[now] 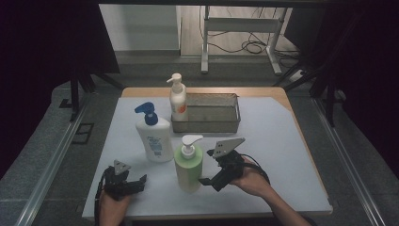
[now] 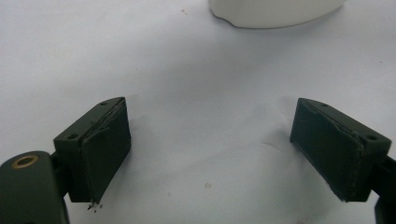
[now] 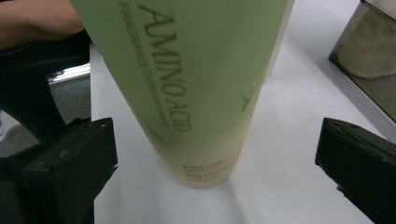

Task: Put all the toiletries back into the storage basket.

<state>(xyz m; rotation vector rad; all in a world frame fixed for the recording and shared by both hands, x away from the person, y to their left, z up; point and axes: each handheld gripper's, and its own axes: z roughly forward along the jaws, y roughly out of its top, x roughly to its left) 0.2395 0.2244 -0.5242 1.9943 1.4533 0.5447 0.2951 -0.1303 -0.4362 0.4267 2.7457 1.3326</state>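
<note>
Green plastic pump bottle with a white pump top stands upright on the white table sheet, near the front edge and a little left of the middle. Seen from this bottle, the right gripper is at about 3 o'clock, just beside its lower part, held in the person's right hand. In the right gripper view the green bottle rises between the two black jaws, which are spread wide apart, and neither jaw touches it, so this claw is let go and grips nothing. Brown letters on the bottle read AMINO ACID. The left gripper is at about 8 o'clock from the green bottle, low over the sheet, held in the left hand. In the left gripper view its jaws also stand wide apart over the bare white sheet, with nothing between them. A white plastic pump bottle with a blue pump top stands at about 10 o'clock from the green one, near it but not touching; its white bottom edge shows far ahead of the left jaws. A grey metal mesh basket sits at about 12 o'clock, farther back on the table. A tall cream pump bottle with an orange label stands just beside the basket's left end
</note>
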